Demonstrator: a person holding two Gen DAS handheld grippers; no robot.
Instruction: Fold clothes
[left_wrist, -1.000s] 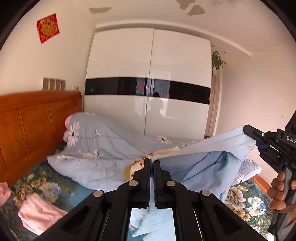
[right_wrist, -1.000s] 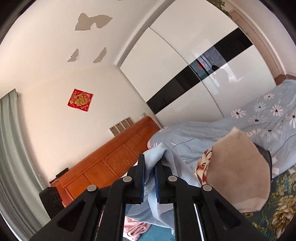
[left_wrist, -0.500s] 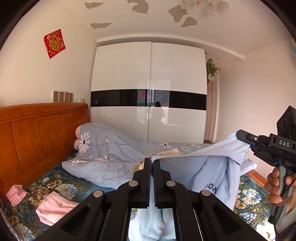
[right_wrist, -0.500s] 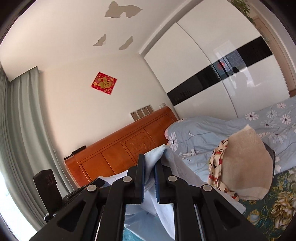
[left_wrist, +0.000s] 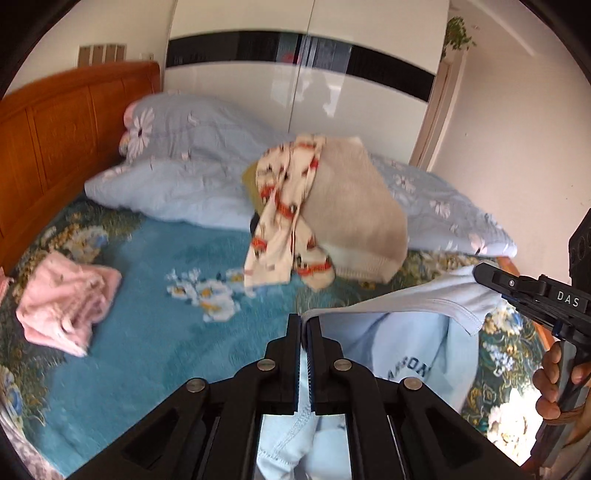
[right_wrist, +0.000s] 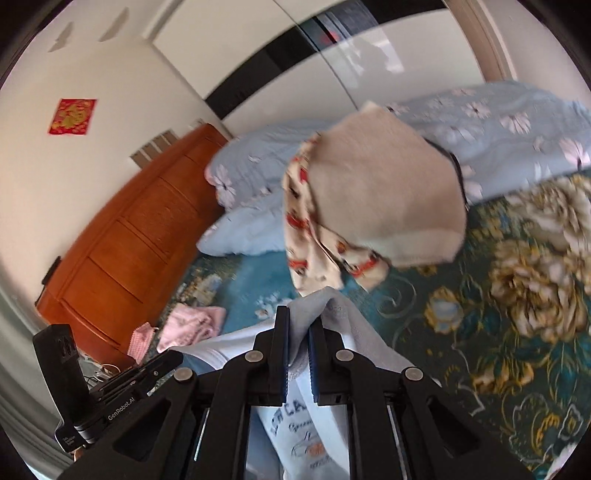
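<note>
Light blue sweatshirt (left_wrist: 413, 332) is being pinched by 2 closed tools, left tool (left_wrist: 304, 325) and right tool (right_wrist: 299, 325), stretched crosswise above the bed (left_wrist: 155, 332).

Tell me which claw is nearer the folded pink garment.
Left. The left claw has the folded pink garment on its own side; the right claw sits farther across the bed.

Light-blue printed shirt (left_wrist: 413, 332), top edge stretched taut, body hanging over floral bedspread (left_wrist: 155, 332)
</note>
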